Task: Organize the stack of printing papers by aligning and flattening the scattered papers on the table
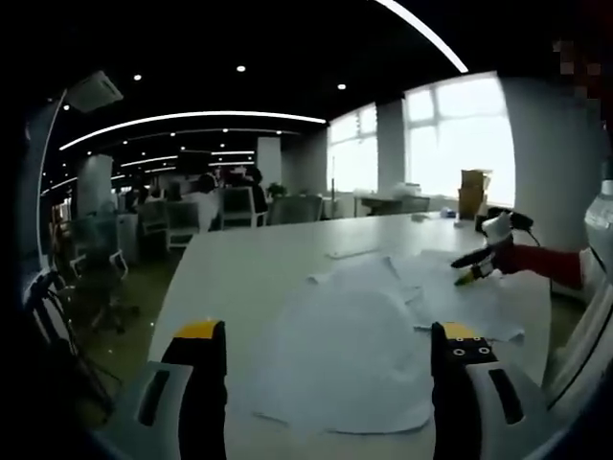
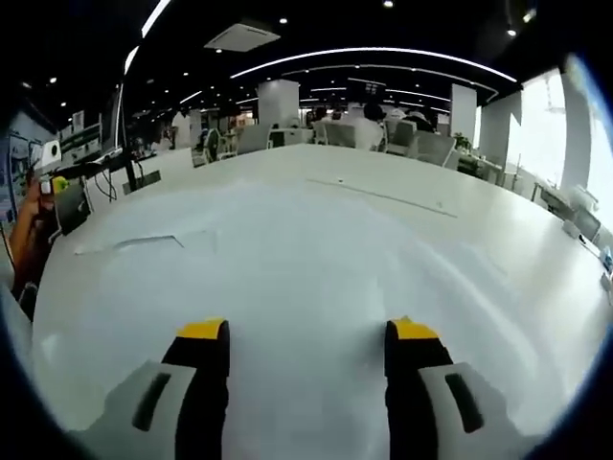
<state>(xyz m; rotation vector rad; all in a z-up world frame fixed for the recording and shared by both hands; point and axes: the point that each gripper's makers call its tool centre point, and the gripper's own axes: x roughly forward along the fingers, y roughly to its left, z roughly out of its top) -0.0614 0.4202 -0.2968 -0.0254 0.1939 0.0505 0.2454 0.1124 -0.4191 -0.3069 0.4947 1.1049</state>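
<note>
Left hand-held gripper (image 1: 328, 350) hangs over the near edge of the white surface (image 1: 239, 278), jaws spread wide, nothing between them. The scattered papers (image 1: 383, 326) lie just ahead of it, loose sheets overlapping at odd angles, some edges lifted and one corner curled near the front. They run from between my jaws out toward the far right of the left gripper view.

My right hand-held gripper (image 1: 476, 268) shows there too, at the far side of the spread, with the red sleeve (image 1: 546, 264) behind it; its dark jaws sit low over a sheet edge, whether touching I cannot tell. In the right gripper view that hand-held gripper (image 2: 308, 335) is open about as wide as the left, holding nothing, with pale paper (image 2: 316, 268) and surface running together under it; sheet edges are hard to pick out there. One faint sheet outline (image 2: 144, 241) lies off to the left.

Risks as I judge them:
- Sheets are thin and white on white; I may close a jaw on several at once or miss the edge and crease it
- Pushing from one side alone would likely slide the pile rather than square it; sheets could fan out further or slip off the near edge
- Lifted corners may fold under if I press flat before aligning
- The two hand-held grippers working inward could buckle the middle sheets into a ridge
</note>
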